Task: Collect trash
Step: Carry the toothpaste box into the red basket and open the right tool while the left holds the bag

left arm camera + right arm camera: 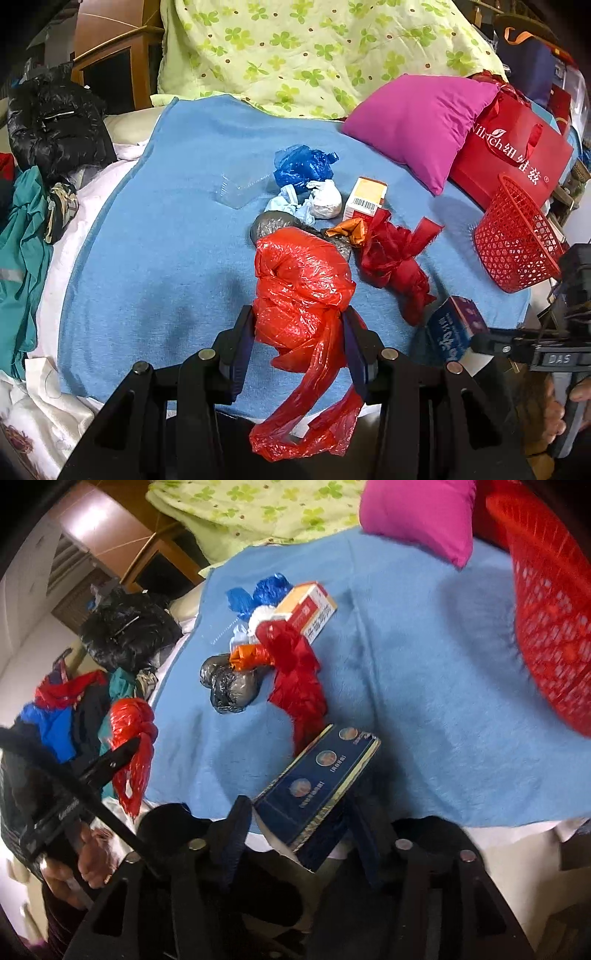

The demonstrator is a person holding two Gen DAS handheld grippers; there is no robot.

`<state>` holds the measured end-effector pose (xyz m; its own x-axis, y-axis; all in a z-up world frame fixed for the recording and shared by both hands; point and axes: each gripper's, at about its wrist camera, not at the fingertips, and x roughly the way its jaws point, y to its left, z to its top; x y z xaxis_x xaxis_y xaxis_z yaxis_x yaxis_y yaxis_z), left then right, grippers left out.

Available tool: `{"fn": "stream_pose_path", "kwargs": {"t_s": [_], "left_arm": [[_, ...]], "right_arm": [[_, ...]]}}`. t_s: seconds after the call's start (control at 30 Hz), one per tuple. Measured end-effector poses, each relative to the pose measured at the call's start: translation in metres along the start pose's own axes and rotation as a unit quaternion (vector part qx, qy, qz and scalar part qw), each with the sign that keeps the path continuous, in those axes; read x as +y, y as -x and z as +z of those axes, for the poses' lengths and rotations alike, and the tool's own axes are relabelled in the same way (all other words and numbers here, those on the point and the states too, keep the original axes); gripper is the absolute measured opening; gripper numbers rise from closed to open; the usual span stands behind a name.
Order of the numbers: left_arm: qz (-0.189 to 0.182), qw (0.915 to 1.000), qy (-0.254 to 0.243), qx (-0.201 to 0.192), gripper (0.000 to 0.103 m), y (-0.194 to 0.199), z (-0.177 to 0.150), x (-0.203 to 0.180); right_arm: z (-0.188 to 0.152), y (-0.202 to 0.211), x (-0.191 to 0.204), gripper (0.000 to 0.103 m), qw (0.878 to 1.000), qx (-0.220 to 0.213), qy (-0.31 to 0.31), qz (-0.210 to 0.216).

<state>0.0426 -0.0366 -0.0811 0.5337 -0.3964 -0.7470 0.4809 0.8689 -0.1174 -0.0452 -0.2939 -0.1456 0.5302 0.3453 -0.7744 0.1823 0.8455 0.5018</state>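
Note:
My left gripper (299, 332) is shut on a crumpled red plastic bag (299, 288), held above the blue blanket (166, 258); its tail hangs down. The bag also shows in the right wrist view (129, 723). My right gripper (299, 812) is shut on a dark blue box (321, 790), seen in the left wrist view (454, 328) too. On the blanket lie a blue bag (303, 166), a white wad (325, 201), an orange-white carton (365, 201), a grey-black bag (225, 686), an orange wrapper (347, 230) and a red ribbon bundle (395, 266). A red mesh basket (513, 240) stands at the right.
A magenta pillow (417, 122) and a red gift bag (517, 155) lie behind the basket. A green floral quilt (314, 51) is at the back. A black jacket (55, 122) and teal clothes (22, 258) are piled at the left. A clear plastic lid (236, 192) lies on the blanket.

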Motion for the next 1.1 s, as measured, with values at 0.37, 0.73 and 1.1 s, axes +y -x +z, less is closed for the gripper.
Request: {"fn": "stream_pose_path", "kwargs": {"t_s": [0.37, 0.73, 1.1], "left_arm": [[-0.004, 1.0000, 0.004, 0.002, 0.048, -0.001, -0.002, 0.003], [-0.012, 0.9998, -0.011, -0.007, 0.048, 0.005, 0.000, -0.011], [-0.039, 0.9982, -0.042, -0.016, 0.048, 0.014, 0.016, -0.046]], "right_arm": [[0.002, -0.047, -0.015, 0.067, 0.996, 0.013, -0.084, 0.016], [0.003, -0.009, -0.001, 0.042, 0.998, -0.051, -0.028, -0.022], [0.004, 0.073, -0.007, 0.023, 0.988, -0.149, -0.024, 0.014]]}}
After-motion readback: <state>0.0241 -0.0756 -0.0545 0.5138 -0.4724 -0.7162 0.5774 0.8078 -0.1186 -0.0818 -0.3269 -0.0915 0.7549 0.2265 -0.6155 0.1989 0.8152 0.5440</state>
